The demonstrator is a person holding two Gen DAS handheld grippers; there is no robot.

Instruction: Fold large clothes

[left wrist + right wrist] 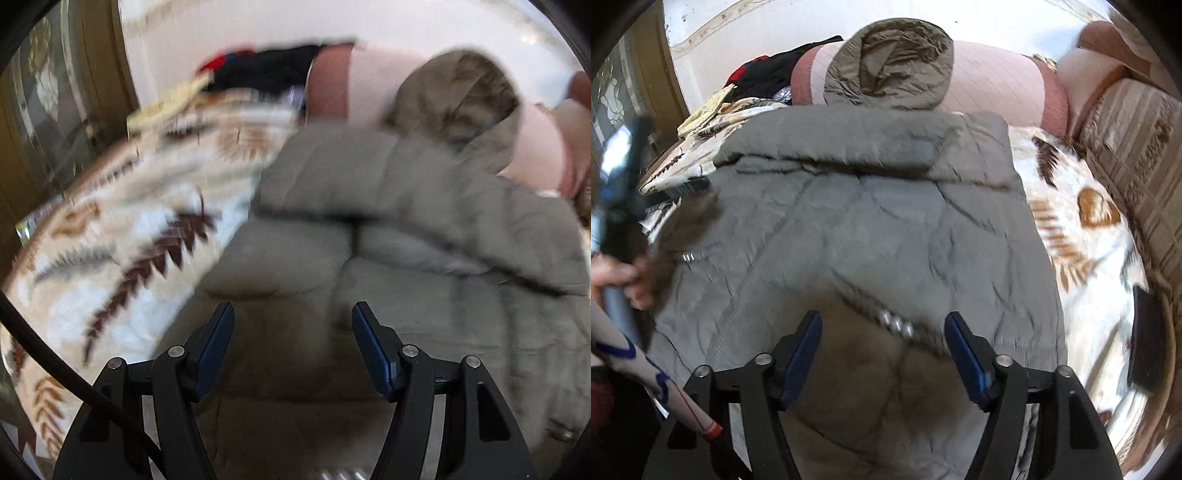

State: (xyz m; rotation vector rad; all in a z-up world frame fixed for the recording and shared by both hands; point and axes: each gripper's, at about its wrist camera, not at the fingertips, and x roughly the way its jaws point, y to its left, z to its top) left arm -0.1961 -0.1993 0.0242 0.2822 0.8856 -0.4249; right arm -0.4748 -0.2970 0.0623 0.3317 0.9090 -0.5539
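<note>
Bed (1082,266) with leaf-print blanket carries one grey padded coat (871,229), lying flat, long axis running away from both grippers toward the hood (890,66) propped on the pink bolster (993,81). One sleeve (849,147) lies folded across the chest. Hem end sits directly under both grippers, so either reaches it; right gripper (882,339) is over the zipper line, left gripper (293,332) nearer the coat's left edge. Two grippers, both with fingers spread apart, nothing held. Likely next: pinch hem, fold toward hood.

Leaf-print bed (1082,236), grey jacket (864,229) on it
</note>
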